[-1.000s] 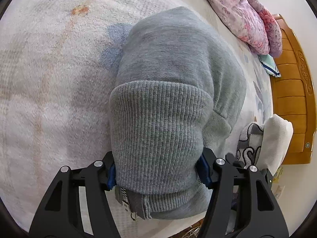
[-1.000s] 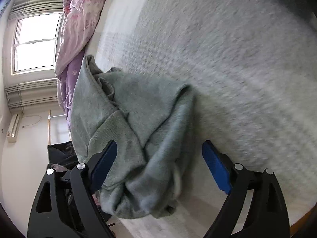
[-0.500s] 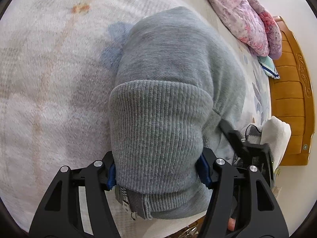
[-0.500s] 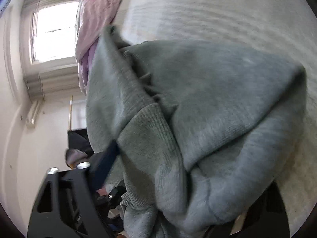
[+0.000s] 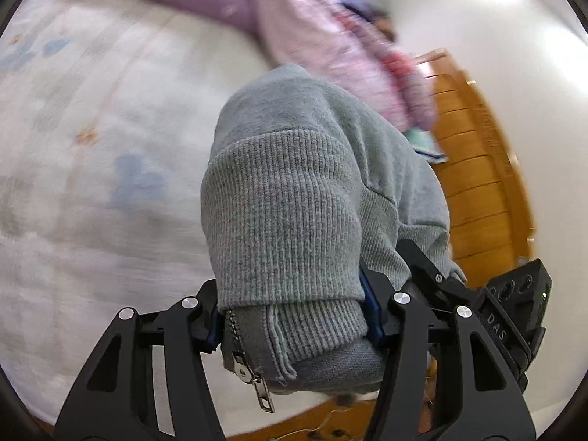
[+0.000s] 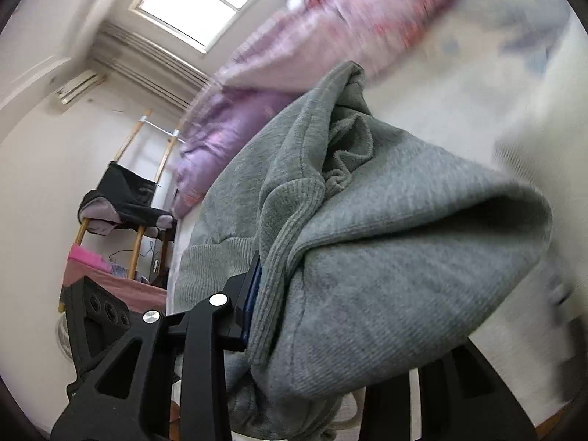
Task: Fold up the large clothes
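Observation:
A grey zip sweatshirt [image 5: 294, 198] with a ribbed hem is bunched up over the bed. My left gripper [image 5: 294, 316] is shut on its ribbed hem, and the metal zipper pull [image 5: 253, 378] hangs below the fingers. My right gripper [image 6: 330, 316] is shut on another thick fold of the same sweatshirt [image 6: 386, 257]. The cloth drapes over its right finger and hides it. The right gripper's body [image 5: 511, 308] shows close beside my left one in the left wrist view. The garment is lifted off the sheet at my end.
The bed has a white sheet [image 5: 92, 147] with faint blue prints. A pink and purple quilt [image 5: 323, 36] lies along its far side. A wooden headboard [image 5: 477, 169] stands at the right. A wooden rack [image 6: 125, 198] with dark clothes stands by the wall under the window.
My right gripper closed on the sweatshirt beside my left one. Both grippers then tilted up and lifted the bunched cloth, so the views now swing towards the quilt, wall and window.

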A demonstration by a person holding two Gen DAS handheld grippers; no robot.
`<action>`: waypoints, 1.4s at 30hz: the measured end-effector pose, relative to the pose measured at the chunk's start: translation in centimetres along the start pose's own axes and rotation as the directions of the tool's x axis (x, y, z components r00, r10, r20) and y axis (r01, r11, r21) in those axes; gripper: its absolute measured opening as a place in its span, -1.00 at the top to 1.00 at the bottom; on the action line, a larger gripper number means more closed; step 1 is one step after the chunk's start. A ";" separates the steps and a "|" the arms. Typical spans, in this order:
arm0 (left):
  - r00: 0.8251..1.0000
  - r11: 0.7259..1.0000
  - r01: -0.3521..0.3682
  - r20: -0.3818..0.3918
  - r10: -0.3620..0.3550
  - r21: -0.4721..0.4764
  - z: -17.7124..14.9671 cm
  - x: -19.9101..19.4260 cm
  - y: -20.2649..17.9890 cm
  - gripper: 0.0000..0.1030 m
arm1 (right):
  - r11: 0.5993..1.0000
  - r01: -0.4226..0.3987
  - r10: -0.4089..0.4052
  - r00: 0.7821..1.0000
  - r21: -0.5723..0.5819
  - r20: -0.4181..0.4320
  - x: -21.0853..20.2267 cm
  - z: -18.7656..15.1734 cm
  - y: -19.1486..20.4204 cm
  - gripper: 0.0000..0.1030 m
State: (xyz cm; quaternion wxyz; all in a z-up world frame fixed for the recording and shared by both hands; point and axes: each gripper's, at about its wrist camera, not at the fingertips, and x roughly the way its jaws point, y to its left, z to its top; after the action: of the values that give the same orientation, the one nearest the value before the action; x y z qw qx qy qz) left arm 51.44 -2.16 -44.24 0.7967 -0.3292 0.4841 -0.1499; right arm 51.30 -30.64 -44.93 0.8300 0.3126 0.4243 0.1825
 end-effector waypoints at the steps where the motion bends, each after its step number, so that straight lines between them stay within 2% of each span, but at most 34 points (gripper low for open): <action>1: 1.000 1.000 0.028 0.013 -0.029 0.010 -0.2 -0.2 -2.0 -0.10 | 1.000 0.002 -0.001 1.000 -0.020 0.020 -1.7 0.8 0.2 0.38; 7: 0.985 0.986 0.149 0.074 -0.155 0.080 -3.2 0.2 -11.8 -0.10 | 0.995 0.043 -0.032 0.993 -0.096 0.113 -12.4 6.0 -1.4 0.38; 9: 0.978 0.980 0.175 0.095 -0.184 0.096 -5.1 1.6 -15.5 -0.10 | 0.988 0.069 -0.051 0.990 -0.136 0.133 -15.5 7.5 -3.1 0.38; 12: 0.974 0.977 0.179 0.117 -0.193 0.117 -8.3 4.6 -19.4 -0.10 | 0.984 0.069 -0.048 0.990 -0.162 0.134 -18.6 9.6 -7.1 0.38; 16: 0.983 0.986 0.106 0.139 -0.124 0.129 -12.8 9.9 -22.1 -0.10 | 0.991 0.043 -0.039 0.999 -0.124 0.030 -18.6 11.0 -16.1 0.37; 20: 0.999 0.996 -0.024 0.037 0.021 0.089 -16.5 17.4 -21.4 -0.12 | 0.995 0.088 -0.093 0.985 -0.043 -0.143 -16.2 11.2 -24.6 0.36; 23: 0.997 0.986 -0.074 0.044 0.068 0.147 -17.8 19.0 -21.1 -0.23 | 0.996 0.086 -0.088 0.977 -0.018 -0.193 -14.8 11.0 -28.1 0.13; 25: 0.996 0.984 -0.074 0.056 0.065 0.164 -18.6 18.5 -21.4 -0.27 | 0.995 0.095 -0.098 0.976 -0.026 -0.195 -14.9 11.3 -28.6 -0.13; 27: 0.996 0.981 -0.081 0.049 0.073 0.177 -18.3 18.1 -21.9 -0.39 | 0.996 0.086 -0.088 0.974 -0.018 -0.209 -14.8 11.7 -28.9 -0.19; 28: 0.996 0.980 -0.082 0.047 0.074 0.180 -18.4 18.0 -22.1 -0.41 | 0.995 0.098 -0.097 0.972 -0.006 -0.212 -15.1 11.8 -29.2 -0.30; 30: 0.993 0.975 -0.104 0.066 0.093 0.194 -18.2 16.7 -22.2 -0.49 | 0.993 0.117 -0.113 0.970 0.006 -0.216 -15.8 12.0 -29.4 -0.35; 32: 0.988 0.965 -0.129 0.117 0.104 0.230 -17.4 14.9 -22.3 -0.58 | 0.990 0.144 -0.141 0.962 -0.003 -0.235 -16.6 12.2 -29.3 -0.35; 33: 0.985 0.961 -0.141 0.136 0.111 0.239 -17.1 14.2 -22.5 -0.59 | 0.986 0.165 -0.164 0.956 -0.016 -0.244 -17.1 12.1 -29.6 -0.38; 35: 0.972 0.952 -0.185 0.188 0.140 0.244 -15.8 13.0 -23.0 -0.64 | 0.962 0.265 -0.274 0.931 -0.069 -0.241 -18.0 12.2 -29.1 -0.38; 36: 0.963 0.946 -0.219 0.209 0.171 0.237 -14.9 12.9 -23.1 -0.64 | 0.936 0.336 -0.352 0.907 -0.107 -0.230 -18.7 12.3 -28.8 -0.38; 37: 0.961 0.947 -0.224 0.216 0.175 0.230 -14.1 13.1 -23.2 -0.64 | 0.913 0.385 -0.406 0.890 -0.135 -0.209 -19.4 12.4 -28.3 -0.38; 38: 0.960 0.948 -0.227 0.217 0.179 0.221 -13.0 13.6 -23.2 -0.64 | 0.902 0.404 -0.427 0.886 -0.155 -0.179 -20.3 12.6 -27.5 -0.38; 40: 0.953 0.943 -0.259 0.215 0.213 0.211 -11.3 14.9 -23.3 -0.64 | 0.907 0.380 -0.407 0.902 -0.181 -0.141 -21.2 13.0 -25.8 -0.38; 42: 0.955 0.935 -0.271 0.184 0.232 0.230 -9.9 16.9 -23.4 -0.64 | 0.917 0.320 -0.354 0.928 -0.238 -0.116 -21.2 13.1 -23.1 -0.38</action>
State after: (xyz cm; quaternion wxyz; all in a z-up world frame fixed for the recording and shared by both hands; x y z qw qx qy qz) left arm 52.90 -32.63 -43.12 0.8797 -0.1707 0.4364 -0.0810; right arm 50.75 -64.47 -42.14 0.8418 0.1279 0.5138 0.1051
